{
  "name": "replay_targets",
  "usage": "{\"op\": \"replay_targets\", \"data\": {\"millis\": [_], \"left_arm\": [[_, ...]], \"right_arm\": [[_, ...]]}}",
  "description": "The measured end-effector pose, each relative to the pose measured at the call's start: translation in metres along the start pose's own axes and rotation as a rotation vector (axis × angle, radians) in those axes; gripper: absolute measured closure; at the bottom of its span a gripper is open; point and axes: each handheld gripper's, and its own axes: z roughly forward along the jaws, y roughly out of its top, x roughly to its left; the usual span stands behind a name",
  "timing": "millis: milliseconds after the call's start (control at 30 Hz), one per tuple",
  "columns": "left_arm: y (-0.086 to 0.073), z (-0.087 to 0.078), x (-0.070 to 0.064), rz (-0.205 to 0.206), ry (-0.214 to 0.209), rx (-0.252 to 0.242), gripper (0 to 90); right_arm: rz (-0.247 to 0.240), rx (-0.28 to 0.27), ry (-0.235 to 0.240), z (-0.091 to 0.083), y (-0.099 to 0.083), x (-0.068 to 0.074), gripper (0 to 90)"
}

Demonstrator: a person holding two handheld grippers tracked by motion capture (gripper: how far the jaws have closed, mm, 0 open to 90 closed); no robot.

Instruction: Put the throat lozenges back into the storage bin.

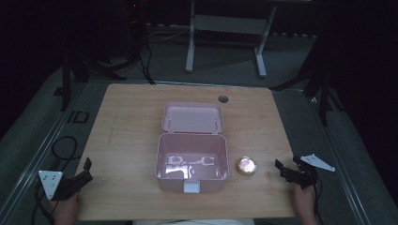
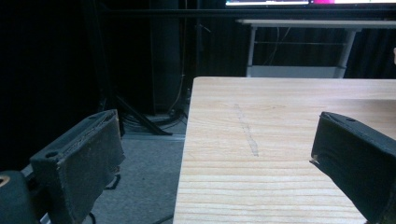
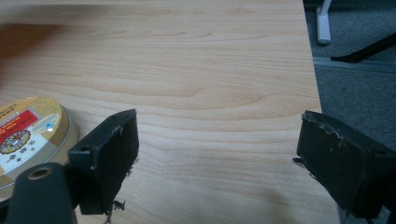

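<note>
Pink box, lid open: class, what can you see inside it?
The pink box shows a bare interior with glare on its floor; nothing clearly lies inside. Its front wall hides the nearest strip. The gold tin sits outside.

Wooden table (image 1: pixel 131 117), cable hole (image 1: pixel 223 99) near its far edge; pink box (image 1: pixel 191 164) at centre, lid (image 1: pixel 193 117) open and tilted back; round gold tin (image 1: pixel 247 166) just beside box; white frame (image 1: pixel 225 28) on floor beyond.

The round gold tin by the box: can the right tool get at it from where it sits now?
Probably yes. The right tool is open, and only bare table lies between it and the tin.
</note>
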Motion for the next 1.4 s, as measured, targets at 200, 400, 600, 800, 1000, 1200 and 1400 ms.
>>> {"op": "replay_targets", "data": {"millis": [200,400,600,800,1000,1200,1400], "left_arm": [[0.000,0.000,0.001,-0.007,-0.006,0.001,2.5],[0.000,0.000,0.001,-0.006,-0.015,0.005,2.5],[0.000,0.000,0.002,-0.015,-0.020,0.005,2.5],[0.000,0.000,0.002,-0.010,-0.022,0.006,2.5],[0.000,0.000,0.003,-0.021,-0.029,0.007,2.5],[0.000,0.001,0.002,-0.010,-0.028,0.009,2.5],[0.000,0.001,0.002,-0.008,-0.025,0.009,2.5]], "right_arm": [[-0.005,0.007,0.016,0.000,0.001,0.000,12.5],[-0.039,0.074,0.113,0.001,0.002,-0.004,11.9],[-0.092,0.141,0.159,-0.005,0.006,-0.009,11.5],[-0.189,0.256,0.206,-0.012,0.017,-0.007,11.5],[-0.241,0.410,0.250,-0.015,0.027,0.001,11.5],[-0.334,0.543,0.264,-0.013,0.035,0.010,11.5],[-0.436,0.672,0.273,-0.012,0.048,0.023,11.6]]}}
